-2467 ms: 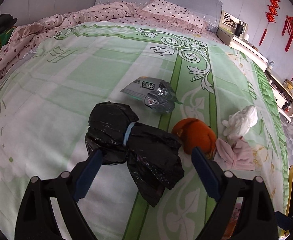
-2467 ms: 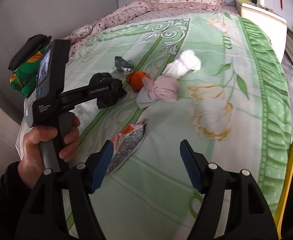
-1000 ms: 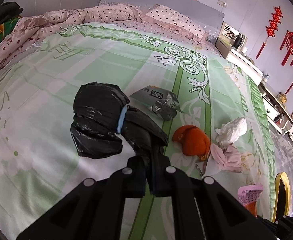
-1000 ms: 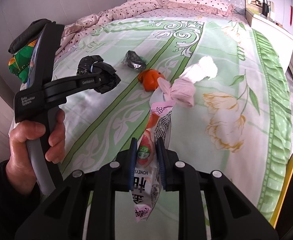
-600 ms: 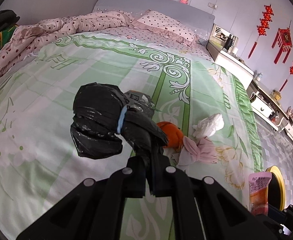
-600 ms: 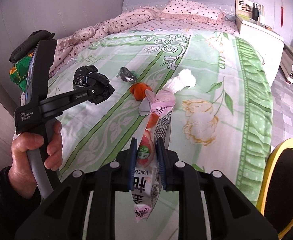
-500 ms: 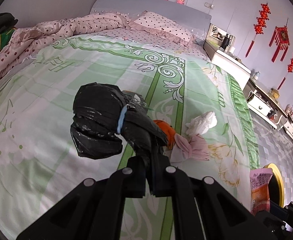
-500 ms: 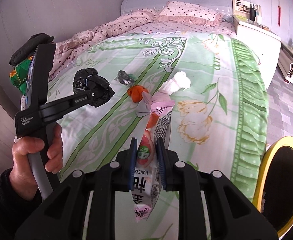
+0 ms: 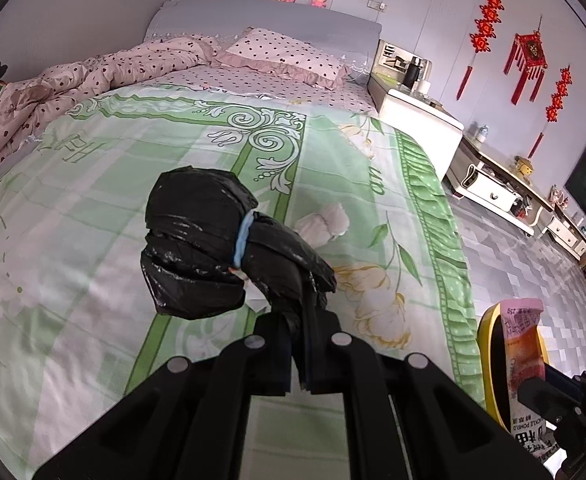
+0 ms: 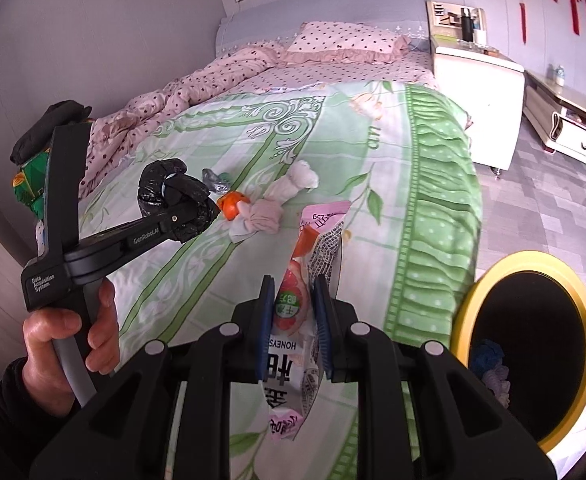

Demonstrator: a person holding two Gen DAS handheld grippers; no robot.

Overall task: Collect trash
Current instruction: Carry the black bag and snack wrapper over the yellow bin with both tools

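My left claw (image 9: 297,344) is clamped tight on the loose end of a black trash bag (image 9: 213,248), a bundled bag cinched in its middle by a pale blue band (image 9: 244,240). I hold it lifted above the bed (image 9: 73,184), which wears a green and white floral cover. From my right wrist view, the same left claw (image 10: 197,210) shows off to the left with the black trash bag (image 10: 165,188) hanging at its tip, and my left hand (image 10: 73,344) is wrapped around the grey handle.

My right claw (image 10: 293,312) is closed on a pink and orange snack wrapper (image 10: 305,264), pinched between the blue pads (image 10: 265,320) and standing upright. In the left wrist view the snack wrapper (image 9: 523,340) appears at the lower right.

On the bed lie an orange piece of trash (image 10: 231,205), a pink cloth wad (image 10: 263,216) just beside it, a white crumpled tissue (image 10: 299,180) touching the cloth, and a silvery wrapper (image 10: 215,180) farther back.

On the floor beside the bed, near my right claw, stands a yellow-rimmed bin (image 10: 469,308) with a dark inside and some bits at its bottom.
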